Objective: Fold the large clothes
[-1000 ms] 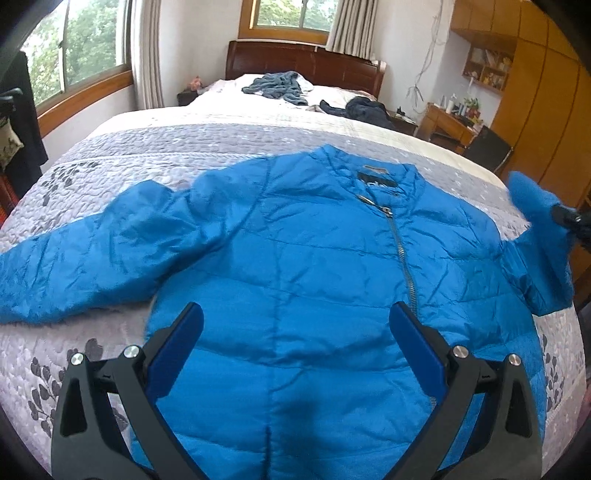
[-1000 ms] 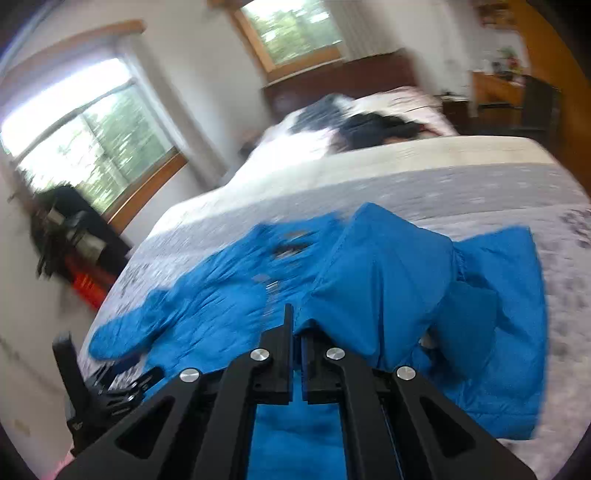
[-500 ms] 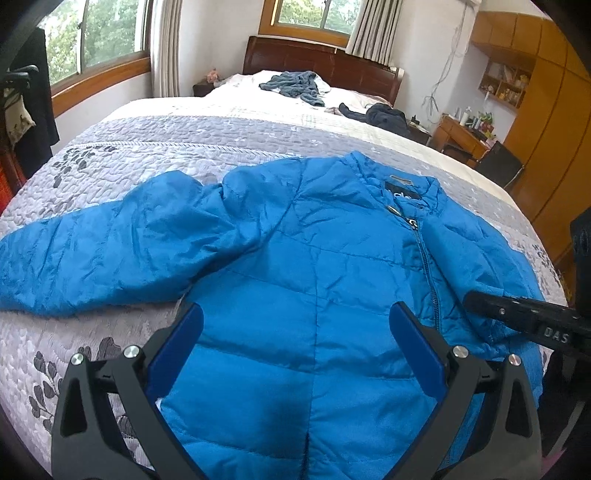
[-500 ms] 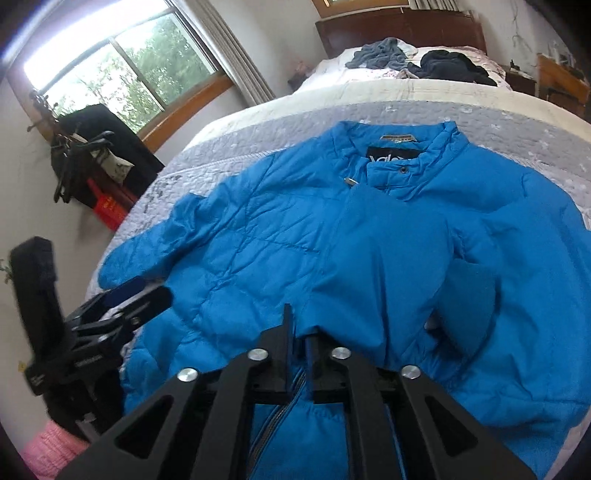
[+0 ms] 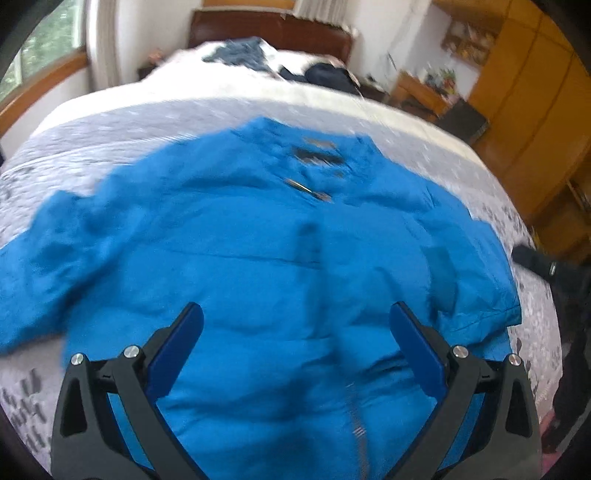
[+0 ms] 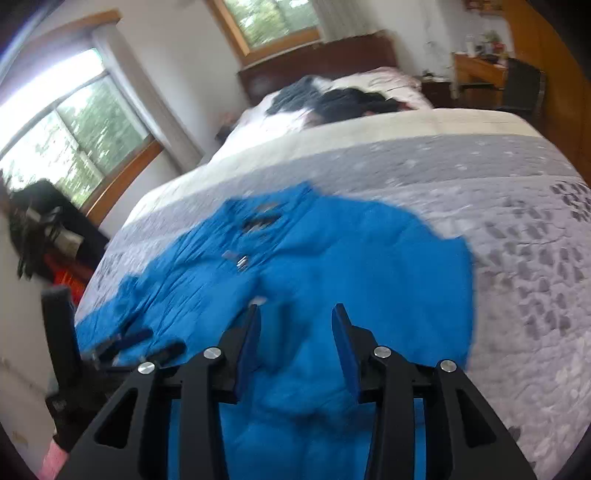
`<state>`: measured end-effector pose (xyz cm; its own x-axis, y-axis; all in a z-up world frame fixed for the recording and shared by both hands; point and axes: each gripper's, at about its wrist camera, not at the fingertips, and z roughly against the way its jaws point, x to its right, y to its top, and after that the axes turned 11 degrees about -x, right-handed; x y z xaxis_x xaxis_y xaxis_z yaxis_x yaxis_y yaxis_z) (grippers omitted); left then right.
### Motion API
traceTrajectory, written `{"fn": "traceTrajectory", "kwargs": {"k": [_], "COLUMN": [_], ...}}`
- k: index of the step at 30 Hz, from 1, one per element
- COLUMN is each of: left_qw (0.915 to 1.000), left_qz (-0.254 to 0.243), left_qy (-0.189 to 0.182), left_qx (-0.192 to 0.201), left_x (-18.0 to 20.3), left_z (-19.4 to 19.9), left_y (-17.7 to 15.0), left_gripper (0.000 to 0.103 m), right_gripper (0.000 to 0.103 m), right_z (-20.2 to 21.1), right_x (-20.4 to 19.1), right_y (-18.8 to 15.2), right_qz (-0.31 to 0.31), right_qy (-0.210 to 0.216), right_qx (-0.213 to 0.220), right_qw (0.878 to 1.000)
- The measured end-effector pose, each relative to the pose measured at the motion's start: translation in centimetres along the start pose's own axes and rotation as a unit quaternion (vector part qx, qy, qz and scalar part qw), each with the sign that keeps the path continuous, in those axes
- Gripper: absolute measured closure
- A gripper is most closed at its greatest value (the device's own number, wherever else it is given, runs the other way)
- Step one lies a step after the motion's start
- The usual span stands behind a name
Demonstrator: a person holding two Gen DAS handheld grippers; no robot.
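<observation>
A large blue puffer jacket (image 5: 266, 236) lies front up on the bed, collar toward the headboard. Its right sleeve is folded in over the chest (image 6: 369, 266); its left sleeve (image 5: 33, 266) stretches out to the left. My left gripper (image 5: 295, 317) hovers open above the jacket's lower front with nothing between its blue pads. My right gripper (image 6: 295, 314) is open over the folded sleeve and holds nothing. In the right wrist view the left gripper (image 6: 140, 341) shows at lower left. Both views are motion-blurred.
The grey quilted bedspread (image 6: 517, 206) covers the bed. Dark clothes (image 5: 325, 74) lie near the wooden headboard (image 5: 273, 26). A desk and chair (image 6: 498, 81) stand on the right by wooden wardrobes (image 5: 532, 92). Dark items hang below the window (image 6: 33, 221) at left.
My right gripper was shut on the jacket's right sleeve; it has opened and let the sleeve lie folded over the chest. Both cameras have shifted, blurring the views.
</observation>
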<state>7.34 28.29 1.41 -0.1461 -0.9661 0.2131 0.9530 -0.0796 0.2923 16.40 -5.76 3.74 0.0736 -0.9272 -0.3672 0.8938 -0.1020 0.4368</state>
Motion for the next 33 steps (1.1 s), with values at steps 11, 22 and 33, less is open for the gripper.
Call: {"fn": "traceTrajectory", "kwargs": {"k": [11, 22, 33], "left_qw": [0.9991, 0.9974, 0.998], "left_qz": [-0.004, 0.048, 0.022], "left_qy": [-0.041, -0.054, 0.015], "left_qx": [-0.015, 0.009, 0.056], "left_x": [1.9, -5.4, -5.6], "left_z": [-1.8, 0.5, 2.5], "left_y": [1.0, 0.6, 0.1], "left_gripper": [0.092, 0.095, 0.057], "right_gripper": [0.062, 0.062, 0.065], "right_z": [0.3, -1.7, -5.3], "right_x": [5.1, 5.3, 6.6], "right_y": [-0.1, -0.1, -0.7], "right_qz": [-0.048, -0.044, -0.068], "right_qy": [0.015, 0.068, 0.027], "right_qx": [0.008, -0.048, -0.085], "right_qw": [0.999, 0.996, 0.994]}}
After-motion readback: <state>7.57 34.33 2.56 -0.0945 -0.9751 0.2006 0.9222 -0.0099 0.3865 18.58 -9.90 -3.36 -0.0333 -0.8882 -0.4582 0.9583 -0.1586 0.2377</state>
